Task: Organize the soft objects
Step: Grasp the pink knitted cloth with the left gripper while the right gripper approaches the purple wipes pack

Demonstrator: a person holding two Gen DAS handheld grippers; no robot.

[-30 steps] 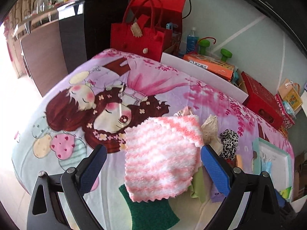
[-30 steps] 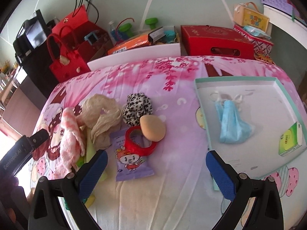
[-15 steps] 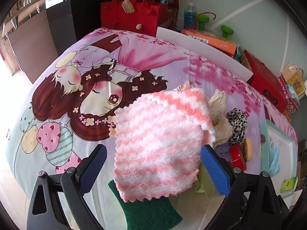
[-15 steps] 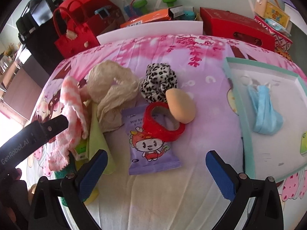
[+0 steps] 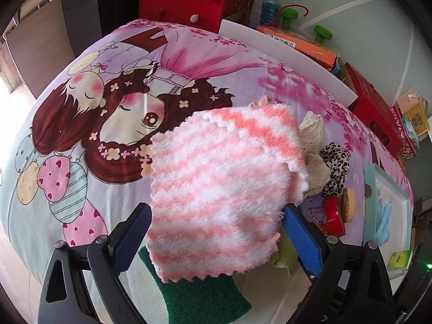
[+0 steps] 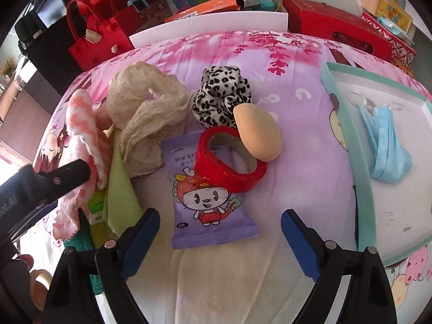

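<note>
Only the blue mask [image 6: 386,145] sits in my tray [image 6: 361,189]; both claws gape empty, left claw [image 5: 216,240] around the pink cloth [image 5: 224,189], right claw [image 6: 220,240] idle.

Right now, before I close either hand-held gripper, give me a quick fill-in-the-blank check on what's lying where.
The red tape roll lies on the ____ wipes packet.
The blue face mask lies in the ____ tray.
The leopard scrunchie touches the ____ sponge.
The fluffy cloth is striped white and ____.

Missing: purple; teal-rimmed; beige; pink
</note>
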